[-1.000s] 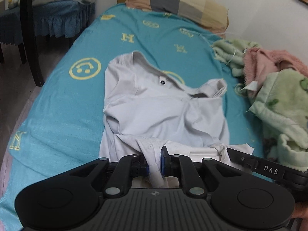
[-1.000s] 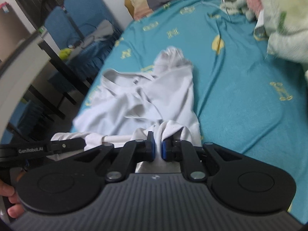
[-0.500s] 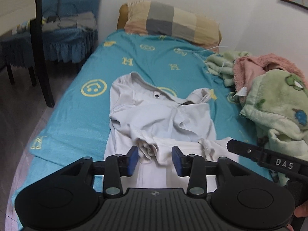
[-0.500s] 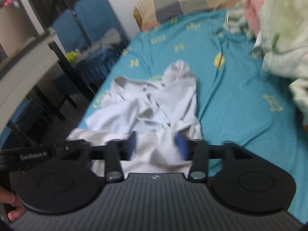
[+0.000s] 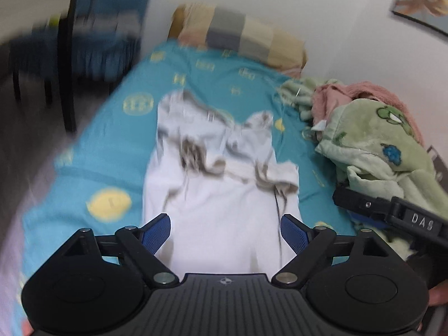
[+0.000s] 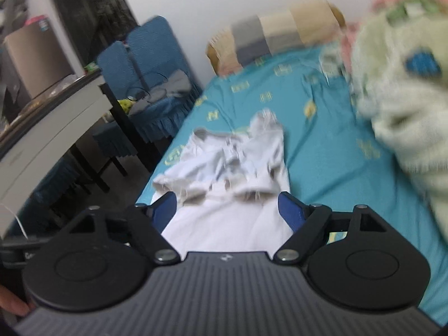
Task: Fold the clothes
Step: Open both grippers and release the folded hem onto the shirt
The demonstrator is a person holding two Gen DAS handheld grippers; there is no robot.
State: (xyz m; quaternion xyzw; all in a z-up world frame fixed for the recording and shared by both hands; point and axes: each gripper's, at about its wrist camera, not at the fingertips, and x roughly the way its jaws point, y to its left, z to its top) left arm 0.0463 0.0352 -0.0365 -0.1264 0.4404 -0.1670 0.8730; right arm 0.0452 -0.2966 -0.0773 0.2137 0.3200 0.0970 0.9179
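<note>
A: Left gripper (image 5: 225, 231): jaws spread wide, nothing between the blue pads. Right gripper (image 6: 226, 207): the same, wide and empty. Neither touches cloth.

B: Where is the shirt (image 5: 221, 184) relative to them?

A: Straight ahead of both and below, lying on the bed (image 5: 117, 151). Near hem runs under the fingers in each wrist view; collar end points away, toward the pillow (image 5: 240, 39). Far half is bunched, a crumpled band across the middle (frames are motion-blurred, so fine creases are unreadable).

B: Handling?

A: Judged light, thin, soft and limp. It should drape and slide on the sheet rather than hold a crease, so one-point lifts will let it sag. Best hold: pinch a doubled edge, one gripper per side, at the two ends of the crumpled band or at the near hem corners. Not fragile; main risk is catching the sheet with it.

B: Counts?

A: White shirt: one. Grippers: two. Pillow: one. To the right of the left gripper, a heap (image 5: 372, 140) of fleece items, green and pink, at least two; exact number cannot be told. Chairs (image 6: 145, 53) left of the right gripper: two blue backs.
</note>
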